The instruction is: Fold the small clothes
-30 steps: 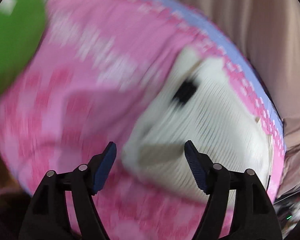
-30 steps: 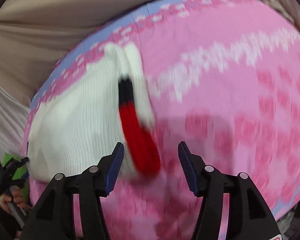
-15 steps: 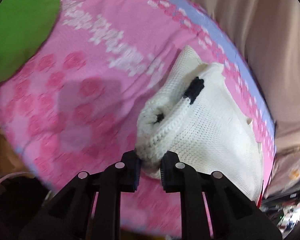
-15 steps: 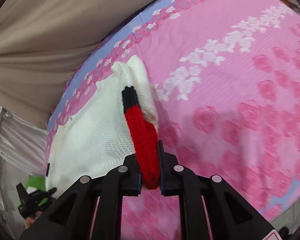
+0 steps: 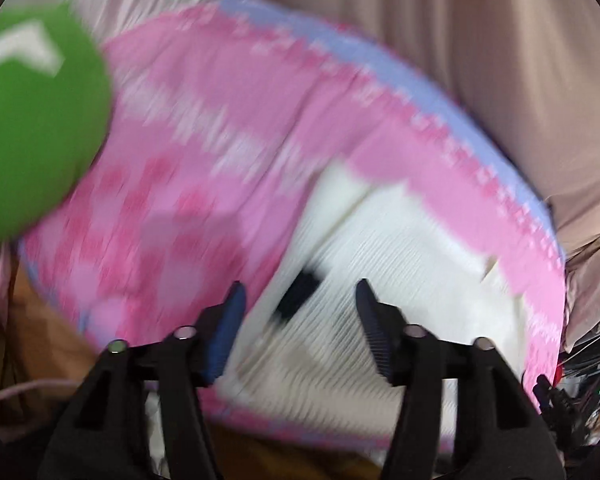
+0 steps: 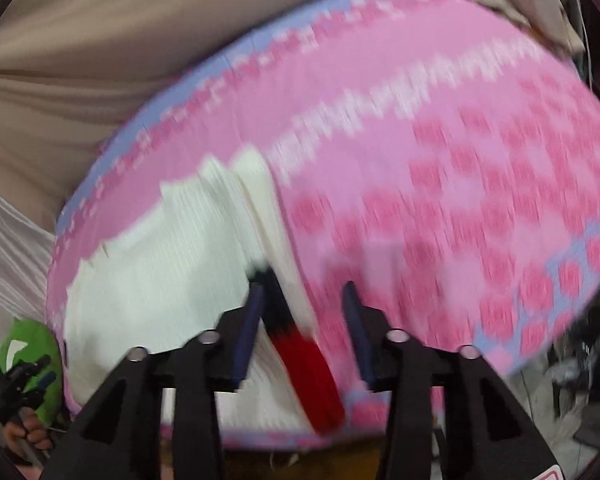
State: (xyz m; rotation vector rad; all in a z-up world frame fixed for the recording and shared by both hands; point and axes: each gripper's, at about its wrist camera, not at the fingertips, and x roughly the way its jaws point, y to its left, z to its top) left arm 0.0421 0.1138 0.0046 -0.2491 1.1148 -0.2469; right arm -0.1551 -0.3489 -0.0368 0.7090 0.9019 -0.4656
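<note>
**Both jaws spread over the white knit**

Writing: none readable. A white mark on the green shape (image 5: pixel 32 120) at the left edge of the left wrist view is too blurred to make out. Both views are smeared by motion.

Left gripper (image 5: pixel 298 312): jaws wide apart, holding nothing. Between its tips lies the white knit garment (image 5: pixel 400 280), with a small black patch (image 5: pixel 298 298) on the cloth just inside the left finger.

Right gripper (image 6: pixel 300 312): jaws apart, somewhat narrower than the left, gripping nothing. In the gap lies the garment's black-and-red band (image 6: pixel 308 372), black end farther away, red end running down toward the camera. Whether the fingers touch the band, cannot tell.

Garment position: the knit (image 6: pixel 160 280) lies spread flat on a pink flowered cloth (image 6: pixel 460 184) with a pale blue border, covering the surface. It sits toward the near edge. Beige curtain fabric (image 5: pixel 480 60) hangs behind.
</note>
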